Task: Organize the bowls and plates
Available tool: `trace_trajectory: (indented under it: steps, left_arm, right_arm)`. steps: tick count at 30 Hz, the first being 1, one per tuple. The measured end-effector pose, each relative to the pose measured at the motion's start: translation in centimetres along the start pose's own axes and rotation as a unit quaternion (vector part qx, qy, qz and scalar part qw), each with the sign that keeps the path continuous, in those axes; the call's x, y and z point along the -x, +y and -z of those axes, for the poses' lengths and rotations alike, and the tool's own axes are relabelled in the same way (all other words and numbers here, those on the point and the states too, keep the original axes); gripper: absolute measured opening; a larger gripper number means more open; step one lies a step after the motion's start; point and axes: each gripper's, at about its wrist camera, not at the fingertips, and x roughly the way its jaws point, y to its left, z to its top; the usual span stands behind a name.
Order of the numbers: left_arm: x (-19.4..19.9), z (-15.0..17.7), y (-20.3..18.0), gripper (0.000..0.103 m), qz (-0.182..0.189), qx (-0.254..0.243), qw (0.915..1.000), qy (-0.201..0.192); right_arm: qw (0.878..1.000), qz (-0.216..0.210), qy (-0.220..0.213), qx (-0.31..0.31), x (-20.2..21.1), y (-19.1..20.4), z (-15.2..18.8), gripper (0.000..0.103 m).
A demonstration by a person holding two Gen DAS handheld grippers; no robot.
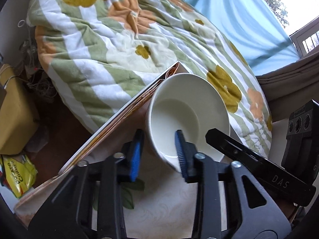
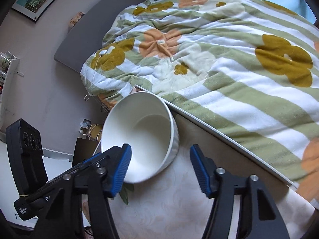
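Your left gripper (image 1: 159,153) straddles the near rim of the white bowl (image 1: 185,107), one blue pad inside and one outside; whether they pinch the wall you cannot tell. Your right gripper (image 2: 161,169) stands part open, its left pad (image 2: 121,171) inside the same bowl, gripping nothing. That bowl sits tilted on the cloth-covered table (image 2: 169,205) beside the flowered quilt (image 2: 229,63).

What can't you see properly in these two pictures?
1. Left wrist view: whether the left gripper really pinches the wall of the bowl; its pads are blurred.
2. Right wrist view: the bowl's near rim, hidden behind one pad of the right gripper.
3. Both views: the rest of the table, covered by the grippers and cut off by the picture edge. No plate shows.
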Motion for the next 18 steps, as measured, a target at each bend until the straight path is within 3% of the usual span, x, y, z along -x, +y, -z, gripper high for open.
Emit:
trace_trajectory:
  steps: [3, 5, 10, 18]
  left_arm:
    - [-0.5, -0.2, 0.2, 0.02, -0.005, -0.004, 1.0, -0.002]
    - [-0.6, -0.3, 0.2, 0.02, -0.003, -0.002, 1.0, 0.0]
    - [-0.7, -0.4, -0.1, 0.019, -0.028, -0.023, 0.9993, -0.004]
    - [1.8, -0.1, -2.0, 0.019, -0.031, -0.051, 0.9978, -0.027]
  right_arm:
    - [1.0, 0.0, 0.008, -0.001, -0.6, -0.4, -0.2, 0.03]
    - [1.0, 0.007, 0.013, 0.0, -1.1, -0.6, -0.2, 0.023]
    - [1.0, 0.011, 0.012, 0.001, -1.2, -0.7, -0.4, 0.022]
    - [1.0, 0.012, -0.006, 0.006, 0.2, -0.3, -0.4, 0.021]
